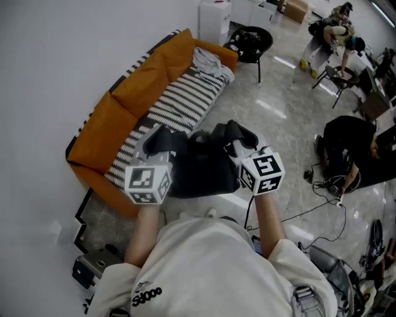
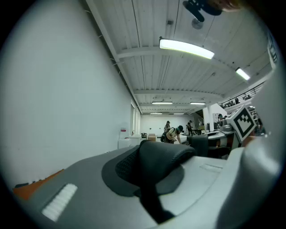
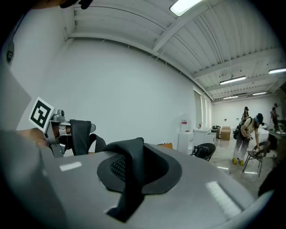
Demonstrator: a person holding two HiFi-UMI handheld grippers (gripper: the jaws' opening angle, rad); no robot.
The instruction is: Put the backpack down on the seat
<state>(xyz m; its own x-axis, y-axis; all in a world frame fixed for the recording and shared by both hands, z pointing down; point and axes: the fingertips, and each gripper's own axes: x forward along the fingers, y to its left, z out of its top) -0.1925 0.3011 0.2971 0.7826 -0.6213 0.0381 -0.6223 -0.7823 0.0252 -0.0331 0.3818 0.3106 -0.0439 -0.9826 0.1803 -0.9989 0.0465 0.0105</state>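
Observation:
A black backpack (image 1: 204, 166) hangs in the air in front of me, just off the near end of the sofa. My left gripper (image 1: 159, 143) is shut on its left shoulder strap (image 2: 157, 163), which runs up between the jaws. My right gripper (image 1: 242, 143) is shut on the other padded strap (image 3: 132, 166). The seat (image 1: 179, 105) is the black-and-white striped cushion of an orange sofa (image 1: 139, 77) against the white wall. It lies beyond and to the left of the bag. The left gripper (image 2: 151, 199) and right gripper (image 3: 128, 199) each show only the strap in their own views.
A grey cloth (image 1: 208, 62) lies on the sofa's far end. A black chair (image 1: 250, 40) and a white cabinet (image 1: 215, 18) stand beyond it. A person in black (image 1: 346, 148) crouches at the right beside floor cables (image 1: 322, 204). A black box (image 1: 93, 267) sits by my left foot.

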